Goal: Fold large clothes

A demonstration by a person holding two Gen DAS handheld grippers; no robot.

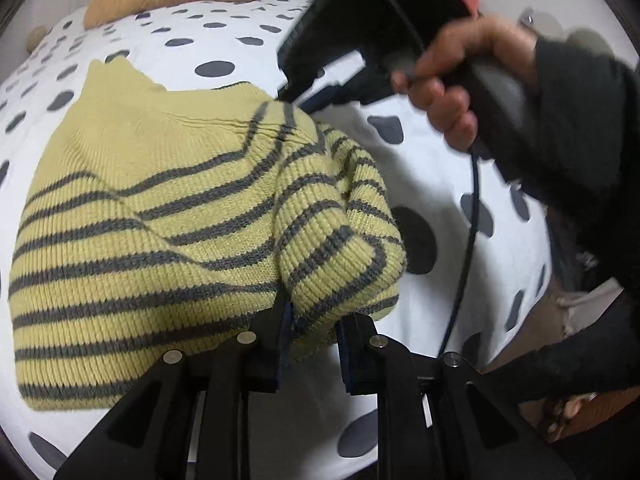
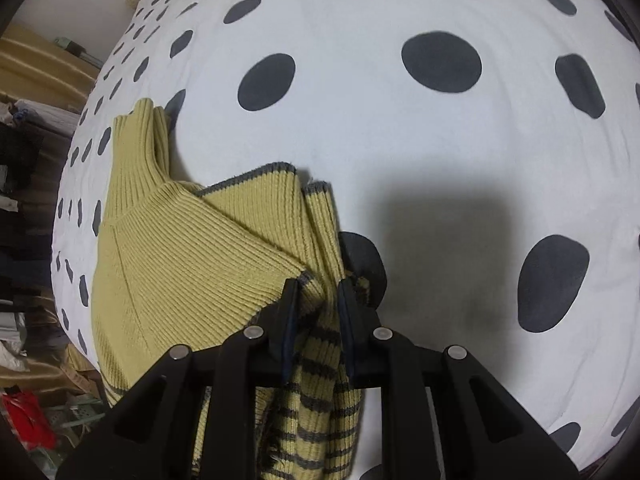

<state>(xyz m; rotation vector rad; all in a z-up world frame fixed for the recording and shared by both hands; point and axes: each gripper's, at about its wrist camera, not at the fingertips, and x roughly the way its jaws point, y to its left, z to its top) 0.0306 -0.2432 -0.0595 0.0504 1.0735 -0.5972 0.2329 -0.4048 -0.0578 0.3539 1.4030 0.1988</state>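
Left wrist view: the left gripper [image 1: 310, 330] is pinching a bunched fold of the striped sweater [image 1: 160, 216] lying on the dotted bed [image 1: 420, 168] (the right gripper [image 1: 296, 98] is touching its far edge).

Right wrist view: its fingers [image 2: 289, 312] are pinching gathered sweater layers [image 2: 192, 264].
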